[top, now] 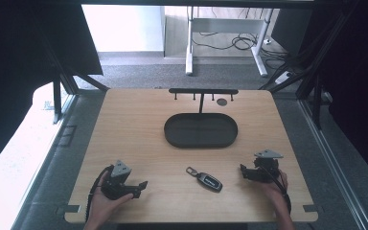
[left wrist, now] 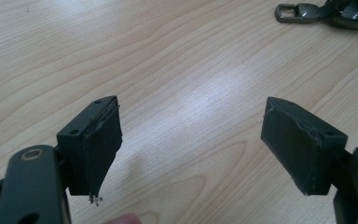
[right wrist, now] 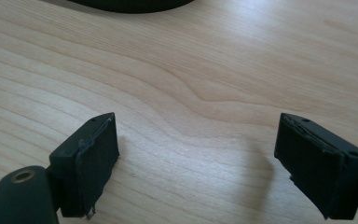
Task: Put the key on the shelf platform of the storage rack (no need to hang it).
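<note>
Key fob point(top: 209, 181) outside tray point(top: 172, 135)

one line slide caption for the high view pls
Two open grippers, left and right, rest either side of a car key below a black tray.

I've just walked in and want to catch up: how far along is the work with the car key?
Nothing looks done yet. The car key lies on the table between the two hand-held grippers, apart from both. The oval tray holds nothing, and so do the stand's hooks. The left hand-held gripper and the right hand-held gripper rest near the front edge, jaws open and empty. Gripping and moving the key is still ahead.
</note>
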Demonstrator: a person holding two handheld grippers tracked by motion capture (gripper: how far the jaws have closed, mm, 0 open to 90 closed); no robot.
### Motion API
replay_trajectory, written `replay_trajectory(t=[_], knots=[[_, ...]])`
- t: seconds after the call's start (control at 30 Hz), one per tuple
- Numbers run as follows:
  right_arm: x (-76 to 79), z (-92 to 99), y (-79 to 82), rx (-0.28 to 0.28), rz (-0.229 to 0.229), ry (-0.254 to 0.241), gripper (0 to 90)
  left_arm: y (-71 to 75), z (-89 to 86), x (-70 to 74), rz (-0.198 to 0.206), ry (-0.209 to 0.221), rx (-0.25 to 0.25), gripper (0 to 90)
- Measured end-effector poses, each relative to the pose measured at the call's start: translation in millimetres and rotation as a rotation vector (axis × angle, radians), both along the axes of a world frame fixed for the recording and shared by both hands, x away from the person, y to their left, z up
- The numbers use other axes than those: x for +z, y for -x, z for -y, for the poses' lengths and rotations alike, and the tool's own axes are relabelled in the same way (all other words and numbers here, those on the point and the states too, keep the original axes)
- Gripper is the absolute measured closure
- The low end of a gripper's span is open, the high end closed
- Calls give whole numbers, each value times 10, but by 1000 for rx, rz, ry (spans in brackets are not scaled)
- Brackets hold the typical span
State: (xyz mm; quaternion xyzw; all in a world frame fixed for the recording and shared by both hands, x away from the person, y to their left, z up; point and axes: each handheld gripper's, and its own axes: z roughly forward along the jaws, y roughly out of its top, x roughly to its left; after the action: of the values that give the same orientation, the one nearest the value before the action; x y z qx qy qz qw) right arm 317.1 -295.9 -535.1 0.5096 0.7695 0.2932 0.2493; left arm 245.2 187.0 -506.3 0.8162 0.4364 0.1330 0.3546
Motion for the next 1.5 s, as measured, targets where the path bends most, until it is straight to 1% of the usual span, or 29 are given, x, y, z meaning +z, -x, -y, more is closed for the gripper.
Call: replay_trajectory(t=[0.03, 0.1, 0.13, 0.3, 0.47, 0.53, 0.67, 0.8, 1.03, 1.23, 1.33, 1.4, 1.43, 1.5], knots=[[10, 6, 3, -4, 8, 2, 142, -1, -1, -4, -1, -1, 2, 207], [26, 17, 8, -12, 13, -17, 152, -3, -2, -10, -3, -3, 3, 207], [26, 17, 8, -12, 13, -17, 152, -3, -2, -10, -3, -3, 3, 207], [30, 45, 23, 0, -1, -32, 175, 4, 18, -12, -4, -12, -7, 207], [23, 30, 24, 6, -3, -24, 185, 3, 21, -15, -5, -12, -12, 206], [1, 16, 20, 0, -4, -5, 180, 0, 19, -22, -9, -14, -10, 206], [4, 19, 22, -12, -2, -2, 182, -4, 21, -30, -8, -17, -12, 207], [3, 32, 20, -18, -10, -8, 180, -10, 36, -52, -10, -36, -17, 206], [15, 14, 33, 9, -11, -15, 205, -7, 54, -53, -8, -41, -25, 203], [52, -17, 51, 44, -12, -32, 232, -13, 51, -67, -7, -42, -17, 202], [63, -40, 58, 67, -15, -31, 246, -18, 46, -78, -11, -48, -12, 201], [64, -52, 60, 72, -18, -31, 250, -19, 42, -79, -11, -54, -13, 202], [66, -72, 64, 90, -22, -26, 255, -15, 47, -69, -6, -53, -14, 202], [66, -86, 66, 99, -26, -24, 256, -10, 57, -60, 5, -50, -20, 201]])
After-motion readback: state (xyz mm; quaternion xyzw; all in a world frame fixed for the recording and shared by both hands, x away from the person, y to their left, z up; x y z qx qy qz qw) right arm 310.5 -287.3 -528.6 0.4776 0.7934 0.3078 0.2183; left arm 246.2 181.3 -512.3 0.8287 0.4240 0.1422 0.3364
